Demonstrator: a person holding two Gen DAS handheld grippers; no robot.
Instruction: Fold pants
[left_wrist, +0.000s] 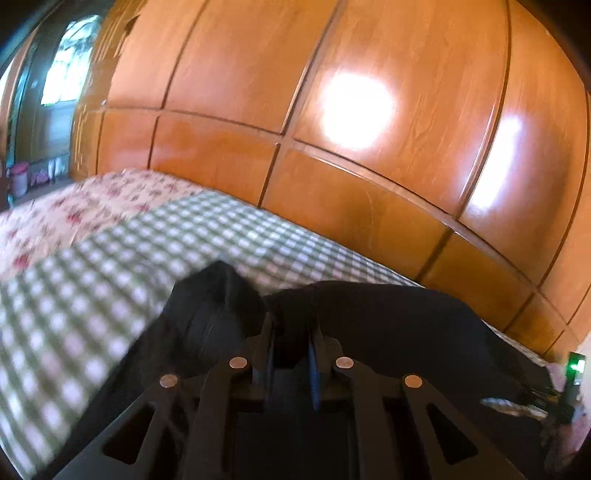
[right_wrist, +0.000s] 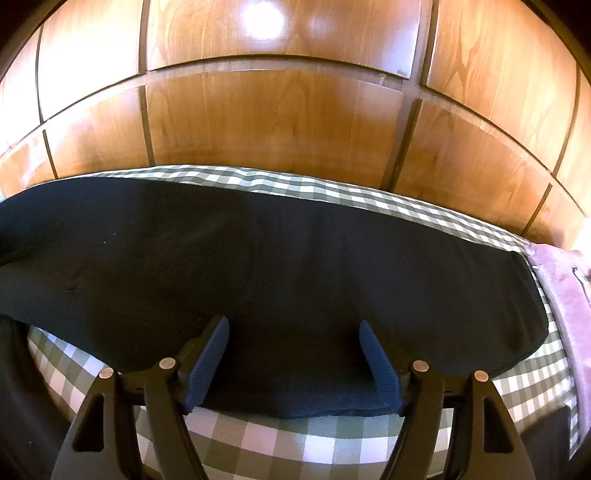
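Pinching a raised peak of the dark navy fabric pants (left_wrist: 369, 325), the left gripper (left_wrist: 291, 332) has its jaws nearly together on the cloth, which bunches up just ahead of them. In my judgement this end is gripped so it can be carried over the rest of the garment for a fold. The pants lie on the bed's green-and-white checked cover (left_wrist: 110, 266), with a cream floral bedspread (left_wrist: 74, 210) further left and glossy orange-brown wooden wardrobe panels (left_wrist: 332, 110) behind. Further right, the right gripper (right_wrist: 293, 354) stands with its jaws wide apart over the near edge of the flat-lying pants, the blue pads (right_wrist: 208, 358) either side of the cloth without pressing it, probably ready to steady that end. A pale mauve cloth (right_wrist: 565, 295) sits at the far right edge, cut off. The left view is smeared, so how much fabric is caught is hard to tell, and the pants' left end runs out of the right view.
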